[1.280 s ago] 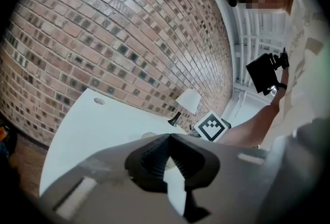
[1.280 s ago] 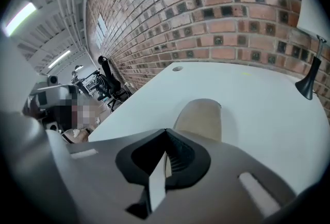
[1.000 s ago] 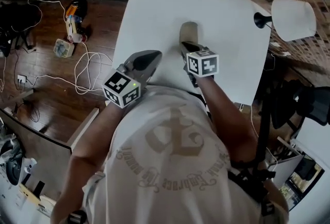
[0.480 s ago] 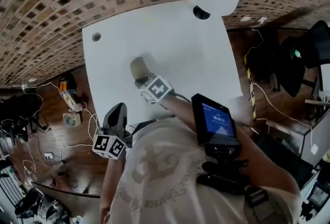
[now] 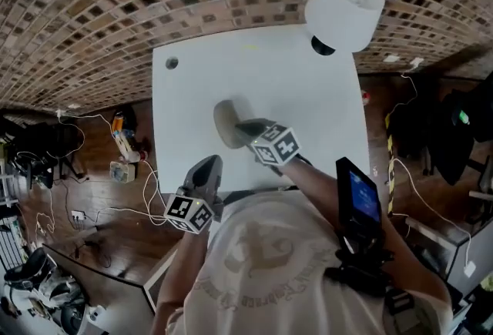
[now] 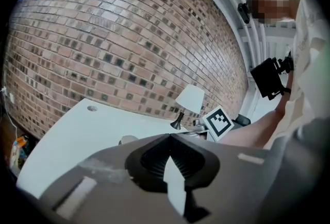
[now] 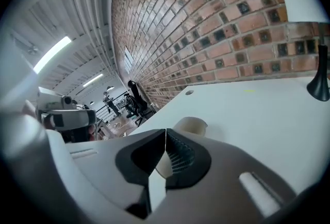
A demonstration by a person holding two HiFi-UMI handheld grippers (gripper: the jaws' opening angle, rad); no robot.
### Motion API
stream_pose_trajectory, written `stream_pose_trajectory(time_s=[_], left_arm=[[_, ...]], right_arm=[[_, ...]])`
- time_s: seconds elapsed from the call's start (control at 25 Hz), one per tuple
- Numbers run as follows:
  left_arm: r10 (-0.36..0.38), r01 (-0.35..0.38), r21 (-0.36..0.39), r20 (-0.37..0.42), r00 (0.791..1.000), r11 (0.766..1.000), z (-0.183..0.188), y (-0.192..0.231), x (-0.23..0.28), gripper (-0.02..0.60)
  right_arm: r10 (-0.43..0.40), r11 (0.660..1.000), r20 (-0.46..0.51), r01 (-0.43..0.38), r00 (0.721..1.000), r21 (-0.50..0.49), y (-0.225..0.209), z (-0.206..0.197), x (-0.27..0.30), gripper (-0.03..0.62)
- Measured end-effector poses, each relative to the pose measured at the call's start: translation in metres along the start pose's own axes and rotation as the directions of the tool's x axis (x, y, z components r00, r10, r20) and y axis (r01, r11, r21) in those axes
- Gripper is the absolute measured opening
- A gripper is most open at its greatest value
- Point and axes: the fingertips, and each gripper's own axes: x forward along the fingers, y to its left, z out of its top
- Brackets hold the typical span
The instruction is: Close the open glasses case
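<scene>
Glasses case (image 5: 224, 122) lies just beyond the right gripper (image 5: 243, 125), perhaps touching.

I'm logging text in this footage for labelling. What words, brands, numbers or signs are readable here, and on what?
Nothing reads clearly.
Shirt print: curved lettering round an emblem, too blurred to read.
Screen on the arm: blue display, text too small.
Marker cubes: black-and-white square patterns, no letters.
Glasses case: no print visible.
</scene>
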Motion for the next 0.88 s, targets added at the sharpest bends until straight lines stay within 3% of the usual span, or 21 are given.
stream_pose_trajectory(time_s=[0.32, 0.88], left_arm=[[0.054, -0.053, -0.009, 0.056, 0.997, 0.999, -0.005, -0.019, 0.014, 0.005], [0.099, -0.101, 0.017, 0.096, 0.990, 0.995, -0.007, -0.044, 0.024, 0.006]], right_arm=[[0.117, 0.990, 0.103, -0.108, 0.988, -0.090, 0.009, 0.010, -0.060, 0.009], [0.181, 0.976, 0.181, -0.153, 0.967, -0.157, 0.019, 0.011, -0.117, 0.009]])
